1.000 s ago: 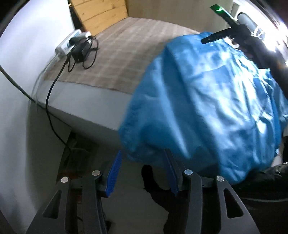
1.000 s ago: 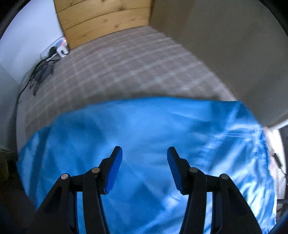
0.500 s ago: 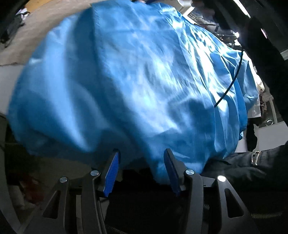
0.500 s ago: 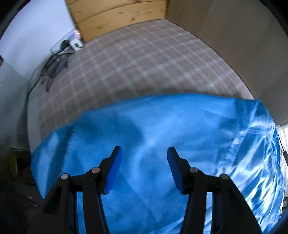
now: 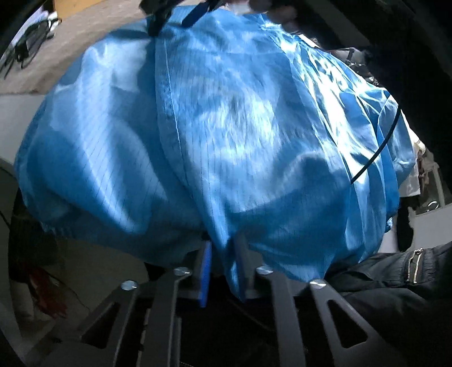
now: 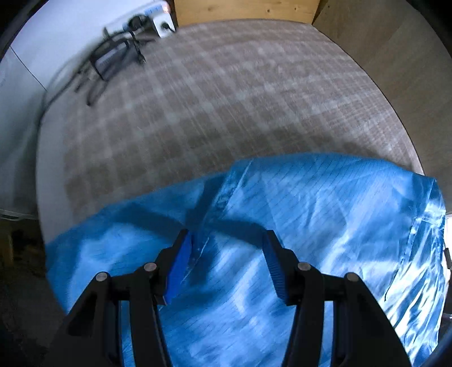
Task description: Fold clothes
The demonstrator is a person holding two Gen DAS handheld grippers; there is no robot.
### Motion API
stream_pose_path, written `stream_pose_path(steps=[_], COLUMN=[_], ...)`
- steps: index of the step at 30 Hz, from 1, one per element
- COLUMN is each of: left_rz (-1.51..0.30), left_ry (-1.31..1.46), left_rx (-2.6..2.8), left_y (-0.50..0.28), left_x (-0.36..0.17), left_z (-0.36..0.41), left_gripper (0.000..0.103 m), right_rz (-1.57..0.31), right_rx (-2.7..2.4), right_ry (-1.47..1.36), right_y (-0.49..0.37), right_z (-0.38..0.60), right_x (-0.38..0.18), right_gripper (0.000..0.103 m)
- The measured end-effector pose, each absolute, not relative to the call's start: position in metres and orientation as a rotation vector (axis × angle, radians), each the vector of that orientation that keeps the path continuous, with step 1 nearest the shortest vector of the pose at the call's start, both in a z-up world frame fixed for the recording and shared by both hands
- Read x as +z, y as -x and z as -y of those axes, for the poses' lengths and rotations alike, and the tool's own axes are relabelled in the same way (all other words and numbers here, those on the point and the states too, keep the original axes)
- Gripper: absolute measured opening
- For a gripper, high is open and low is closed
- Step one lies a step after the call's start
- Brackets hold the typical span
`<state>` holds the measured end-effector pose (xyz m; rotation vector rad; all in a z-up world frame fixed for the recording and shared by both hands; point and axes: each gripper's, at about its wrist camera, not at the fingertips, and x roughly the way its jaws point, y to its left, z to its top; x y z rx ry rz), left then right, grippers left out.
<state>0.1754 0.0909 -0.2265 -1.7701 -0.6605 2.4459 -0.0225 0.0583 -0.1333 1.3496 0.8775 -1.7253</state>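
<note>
A shiny blue garment (image 5: 226, 127) with thin grid lines fills the left wrist view, hanging off the edge of the plaid-covered surface (image 5: 84, 36). My left gripper (image 5: 223, 268) is at its lower hem, pads drawn close with a fold of blue cloth pinched between them. In the right wrist view the same garment (image 6: 310, 225) lies under my right gripper (image 6: 227, 254), which is open. A seam edge rests against its left pad (image 6: 182, 262). The right gripper (image 5: 175, 19) also shows at the garment's top edge in the left wrist view.
The grey-brown plaid cover (image 6: 226, 98) stretches beyond the garment toward a wooden panel (image 6: 245, 10). A white power strip (image 6: 161, 22) with black cables (image 6: 113, 59) lies at the far left corner. A dark jacket with a zipper (image 5: 401, 282) is at lower right.
My left gripper moved in on the garment's lower hem and went from open to pinching the cloth. The right gripper stayed open above the garment, its view shifting across the plaid surface.
</note>
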Motion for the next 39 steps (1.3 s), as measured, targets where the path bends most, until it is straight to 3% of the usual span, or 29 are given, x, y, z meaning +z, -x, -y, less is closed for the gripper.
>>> stream_pose_path(steps=[1, 4, 7, 14, 24, 25, 27, 28, 29, 39], left_rz=[0.643, 0.617, 0.532, 0.321, 0.247, 0.269, 0.317, 0.337, 0.357, 0.561], left_ry=[1.772, 1.777, 1.798, 1.869, 1.912, 1.904, 1.897, 1.901, 1.901, 1.862], left_rx=[2.457, 2.490, 2.547, 2.651, 2.692, 2.689, 2.672, 2.665, 2.658, 2.526], left_y=[-0.176, -0.178, -0.181, -0.187, -0.182, -0.182, -0.182, -0.182, -0.182, -0.180], left_x=[-0.224, -0.217, -0.207, -0.184, -0.180, -0.181, -0.183, -0.185, -0.187, -0.216], left_z=[-0.090, -0.087, -0.079, -0.048, -0.023, -0.022, -0.020, -0.019, -0.019, -0.042], left_gripper=[0.008, 0.005, 0.004, 0.002, 0.002, 0.004, 0.022, 0.042, 0.048, 0.053], right_rz=[-0.859, -0.808, -0.760, -0.646, -0.587, -0.588, -0.590, -0.591, -0.592, -0.597], right_rx=[-1.724, -1.711, -1.712, -1.735, -1.773, -1.778, -1.789, -1.794, -1.800, -1.815], right_ry=[-1.356, -1.374, -1.369, -1.370, -1.384, -1.387, -1.392, -1.394, -1.397, -1.401], right_y=[0.024, 0.029, 0.033, 0.041, 0.056, 0.057, 0.059, 0.060, 0.061, 0.064], right_z=[-0.060, -0.067, -0.072, -0.071, -0.062, -0.063, -0.065, -0.066, -0.068, -0.077], right_x=[-0.134, -0.132, -0.127, -0.112, -0.106, -0.106, -0.108, -0.109, -0.110, -0.110], right_gripper=[0.035, 0.010, 0.005, 0.004, 0.003, 0.003, 0.003, 0.003, 0.003, 0.003])
